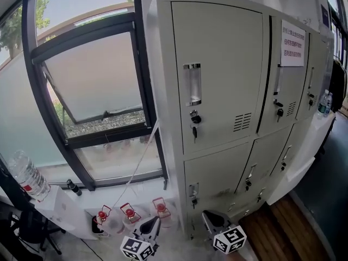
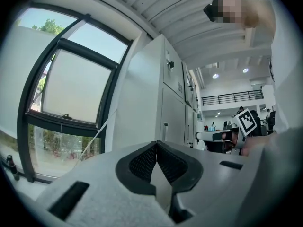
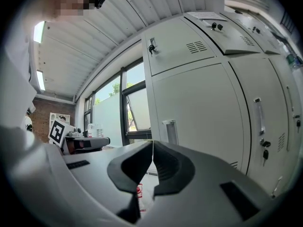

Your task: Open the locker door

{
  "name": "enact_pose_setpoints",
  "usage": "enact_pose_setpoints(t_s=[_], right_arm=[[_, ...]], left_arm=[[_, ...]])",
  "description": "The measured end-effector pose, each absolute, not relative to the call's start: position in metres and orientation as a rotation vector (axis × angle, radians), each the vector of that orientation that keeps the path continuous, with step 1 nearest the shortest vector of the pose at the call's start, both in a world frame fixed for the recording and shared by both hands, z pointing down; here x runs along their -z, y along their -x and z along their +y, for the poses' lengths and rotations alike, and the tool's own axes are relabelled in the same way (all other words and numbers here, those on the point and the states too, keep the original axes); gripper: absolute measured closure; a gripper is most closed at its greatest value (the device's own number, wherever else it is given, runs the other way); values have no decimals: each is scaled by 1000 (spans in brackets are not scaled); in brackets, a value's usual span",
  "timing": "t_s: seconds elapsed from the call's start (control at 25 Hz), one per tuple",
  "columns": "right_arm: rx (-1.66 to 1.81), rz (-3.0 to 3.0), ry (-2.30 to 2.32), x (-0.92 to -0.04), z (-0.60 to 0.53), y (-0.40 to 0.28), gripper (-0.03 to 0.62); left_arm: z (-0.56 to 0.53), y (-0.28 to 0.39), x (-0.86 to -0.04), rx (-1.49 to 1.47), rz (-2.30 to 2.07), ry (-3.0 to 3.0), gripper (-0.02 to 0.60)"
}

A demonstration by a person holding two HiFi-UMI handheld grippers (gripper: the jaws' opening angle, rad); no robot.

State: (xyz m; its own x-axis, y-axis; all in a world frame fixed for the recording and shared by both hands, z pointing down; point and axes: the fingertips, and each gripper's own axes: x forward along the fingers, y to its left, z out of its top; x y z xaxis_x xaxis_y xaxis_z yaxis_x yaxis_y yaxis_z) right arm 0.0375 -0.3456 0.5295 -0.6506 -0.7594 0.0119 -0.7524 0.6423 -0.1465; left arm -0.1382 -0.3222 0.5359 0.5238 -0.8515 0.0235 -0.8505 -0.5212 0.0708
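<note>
A cream locker bank (image 1: 239, 91) stands ahead, all its doors closed. The big upper-left door (image 1: 223, 53) carries a recessed vertical handle (image 1: 192, 84) with a key (image 1: 194, 129) in the lock below it. My left gripper (image 1: 152, 223) and right gripper (image 1: 211, 217) hang low at the bottom edge, well below that door and apart from the lockers. Both are shut with nothing between the jaws: the left tips (image 2: 156, 144) meet, and the right tips (image 3: 152, 143) meet. The right gripper view looks up at the locker doors (image 3: 203, 108) and a handle (image 3: 170, 131).
A dark-framed window (image 1: 92, 86), tilted open, fills the left. A water bottle (image 1: 27, 175) stands on the white ledge; red-capped jugs (image 1: 130, 213) sit on the floor by the locker's foot. A white cord (image 1: 144, 156) hangs beside the locker. A paper notice (image 1: 292, 43) is on the second door.
</note>
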Motion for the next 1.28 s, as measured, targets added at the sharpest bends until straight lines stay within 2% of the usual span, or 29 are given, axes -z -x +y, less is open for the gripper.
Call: enact_pose_setpoints(t_s=[0.36,0.4,0.44,0.48,0.56,1.12,1.28], right_arm=[[189,2809,1291,-516,-355,-15,576],[184,2815,1283,-512,-355,-13,537],[178,2826,1271,-506,-356,-11,430],[166,2841,1258,-500,-357,-9,385],[106,2881,1238,-482,-358,-6,346],[-419,2933,981,-248,-363,16,344],[-570,2897,1046,-190,-373,19,344]], left_arm=[[-335,162,-539,-11,-1443,-2702,572],[-336,163,-539,-13,-1436,-2705,572],[-336,163,-539,-17,-1425,-2708,572],[-337,164,-538,-21,-1415,-2714,572],[-338,165,-536,-28,-1401,-2724,572],[-336,160,-528,-21,-1331,-2753,572],[-332,156,-531,-33,-1309,-2754,572]])
